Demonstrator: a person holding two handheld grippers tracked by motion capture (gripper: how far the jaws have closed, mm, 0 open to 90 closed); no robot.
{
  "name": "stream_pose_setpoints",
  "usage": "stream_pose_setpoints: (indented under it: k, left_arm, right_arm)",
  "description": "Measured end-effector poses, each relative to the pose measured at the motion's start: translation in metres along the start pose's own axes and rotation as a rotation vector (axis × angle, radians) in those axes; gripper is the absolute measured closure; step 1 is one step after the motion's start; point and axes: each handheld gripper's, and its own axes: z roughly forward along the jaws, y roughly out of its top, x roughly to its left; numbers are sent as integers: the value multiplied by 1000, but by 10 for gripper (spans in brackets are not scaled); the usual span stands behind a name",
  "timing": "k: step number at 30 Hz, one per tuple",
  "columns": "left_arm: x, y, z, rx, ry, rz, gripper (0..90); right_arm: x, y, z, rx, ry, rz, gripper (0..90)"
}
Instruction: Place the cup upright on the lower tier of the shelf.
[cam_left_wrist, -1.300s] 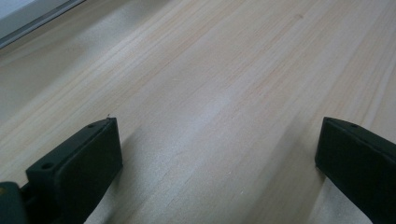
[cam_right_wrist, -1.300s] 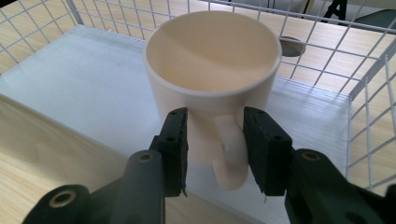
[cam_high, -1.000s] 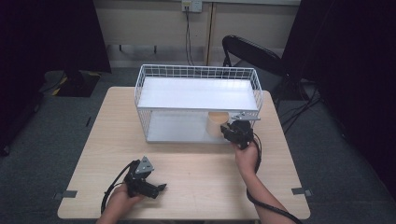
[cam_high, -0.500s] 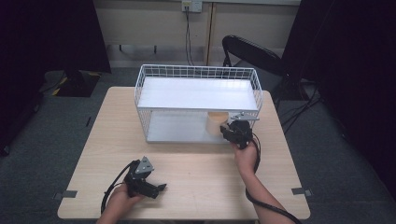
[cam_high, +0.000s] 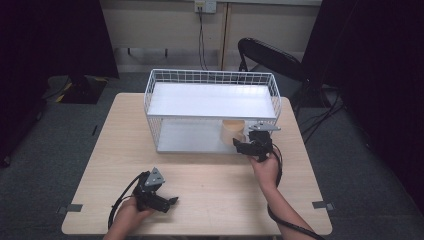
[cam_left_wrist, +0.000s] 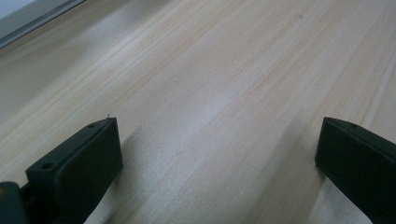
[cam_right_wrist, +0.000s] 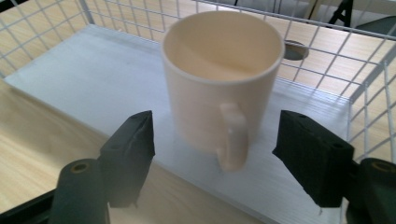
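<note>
A cream mug (cam_right_wrist: 224, 79) stands upright on the lower shelf (cam_right_wrist: 93, 70) of a white wire rack (cam_high: 210, 72), near its right end, with its handle (cam_right_wrist: 232, 135) turned toward me. My right gripper (cam_right_wrist: 215, 128) is at the shelf's front edge. Its jaws have just been opening and now stand wide on either side of the handle without touching it. From above, the mug (cam_high: 232, 131) sits just behind this right gripper (cam_high: 242, 146). My left gripper (cam_high: 172, 201) rests low on the wooden table (cam_high: 215, 180) at the front left. The left gripper (cam_left_wrist: 217, 135) is open, with bare wood between its jaws.
The rack's upper shelf (cam_high: 210, 100) covers most of the lower one. A black chair (cam_high: 270, 55) stands behind the table at the right. Cables (cam_high: 275, 220) trail from both grippers. Bare table top lies between the two hands.
The right gripper's jaws look wider apart than in the earlier frames. Both hands, the mug and the rack stay where they were.
</note>
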Motion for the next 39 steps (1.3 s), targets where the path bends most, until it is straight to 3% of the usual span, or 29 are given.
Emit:
stream_pose_setpoints:
  k: [6, 8, 11, 23, 31, 39]
  left_arm:
    - [0, 0, 0, 0, 0, 0, 1]
    - [0, 0, 0, 0, 0, 0, 1]
    - [0, 0, 0, 0, 0, 0, 1]
    - [0, 0, 0, 0, 0, 0, 1]
    - [0, 0, 0, 0, 0, 0, 0]
    - [0, 0, 0, 0, 0, 0, 0]
  right_arm:
    - [3, 1, -6, -7, 18, -21, 211]
    - [3, 0, -7, 10, 30, -11, 156]
    - [1, -2, -9, 20, 35, -4, 145]
    - [1, -5, -21, 18, 80, -21, 145]
    - [3, -7, -32, 33, 135, -37, 148]
    - [5, -14, -38, 41, 164, -79, 149]
